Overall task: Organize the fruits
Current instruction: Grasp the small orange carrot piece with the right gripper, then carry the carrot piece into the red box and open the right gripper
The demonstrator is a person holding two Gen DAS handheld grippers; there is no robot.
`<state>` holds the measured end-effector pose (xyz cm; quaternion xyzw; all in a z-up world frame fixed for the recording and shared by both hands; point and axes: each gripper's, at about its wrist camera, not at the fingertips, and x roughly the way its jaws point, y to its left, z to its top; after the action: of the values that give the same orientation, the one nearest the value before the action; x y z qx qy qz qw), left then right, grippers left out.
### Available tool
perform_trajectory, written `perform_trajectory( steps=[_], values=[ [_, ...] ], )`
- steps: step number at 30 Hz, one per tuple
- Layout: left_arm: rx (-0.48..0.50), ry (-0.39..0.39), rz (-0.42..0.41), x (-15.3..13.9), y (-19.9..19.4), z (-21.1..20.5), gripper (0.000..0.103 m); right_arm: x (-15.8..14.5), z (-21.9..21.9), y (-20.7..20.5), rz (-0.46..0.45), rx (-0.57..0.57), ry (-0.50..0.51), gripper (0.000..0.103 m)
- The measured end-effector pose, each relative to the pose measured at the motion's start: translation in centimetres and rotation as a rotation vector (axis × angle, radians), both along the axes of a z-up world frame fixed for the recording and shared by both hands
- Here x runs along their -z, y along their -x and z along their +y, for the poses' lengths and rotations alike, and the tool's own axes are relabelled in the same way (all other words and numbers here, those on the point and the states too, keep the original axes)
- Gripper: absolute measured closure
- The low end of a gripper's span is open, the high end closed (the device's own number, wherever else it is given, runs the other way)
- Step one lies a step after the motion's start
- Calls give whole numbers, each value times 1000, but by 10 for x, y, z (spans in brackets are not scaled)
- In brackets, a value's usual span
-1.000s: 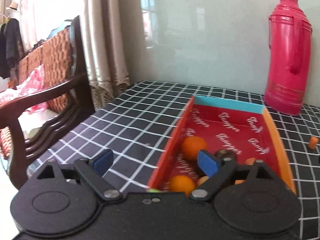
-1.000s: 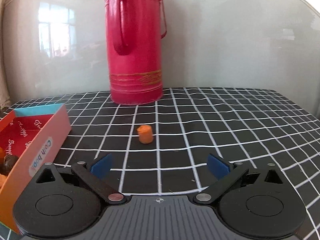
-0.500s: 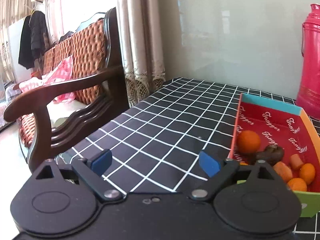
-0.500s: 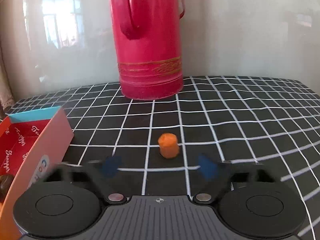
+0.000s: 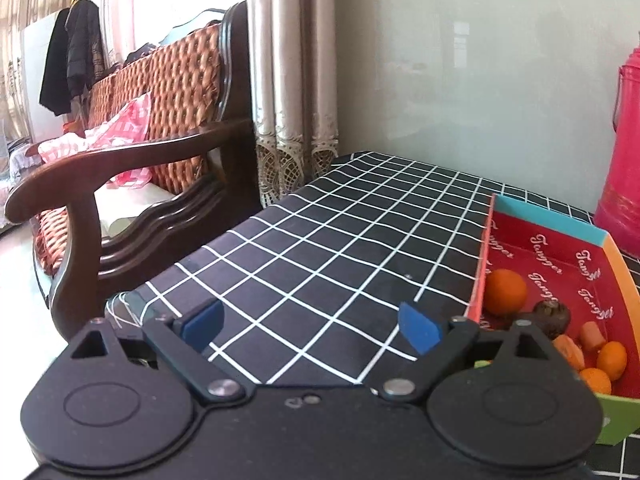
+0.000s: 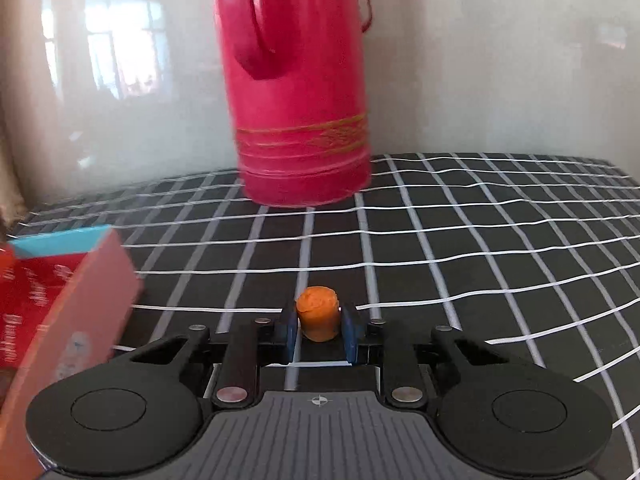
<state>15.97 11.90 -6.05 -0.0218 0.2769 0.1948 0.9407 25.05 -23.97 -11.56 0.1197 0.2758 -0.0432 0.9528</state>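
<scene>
Right gripper (image 6: 319,330) just closed, pinching orange chunk (image 6: 318,314) on bench | left gripper (image 5: 310,322) spread, empty | I count several fruits boxed (image 5: 560,256); this one remains.

Red inner lining of box (image 5: 560,264): repeated white script word, reads roughly "Tangger". Right wrist view: lettering on box's outer wall blurred, unreadable.

orange fruit chunk (image 6: 318,314) upright on checked cloth, right of red box (image 5: 560,258) holding oranges (image 5: 505,286).
</scene>
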Motion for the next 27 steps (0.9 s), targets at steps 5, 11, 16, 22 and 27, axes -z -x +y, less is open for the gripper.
perform_trajectory(
  steps=[5,11,16,22,27],
  values=[
    [-28,26,15,0,2,11,15,-27,38,30,-125,-174,-24,80],
    [-45,33,33,3,8,19,15,-43,94,55,-185,-383,13,80],
    [-46,28,56,7,11,24,15,-37,125,59,-142,-439,60,79],
    [-37,42,90,11,10,28,14,-40,133,74,-170,-421,85,12],
    [-5,30,55,2,14,17,14,-57,128,106,-207,-383,89,10]
  ],
)
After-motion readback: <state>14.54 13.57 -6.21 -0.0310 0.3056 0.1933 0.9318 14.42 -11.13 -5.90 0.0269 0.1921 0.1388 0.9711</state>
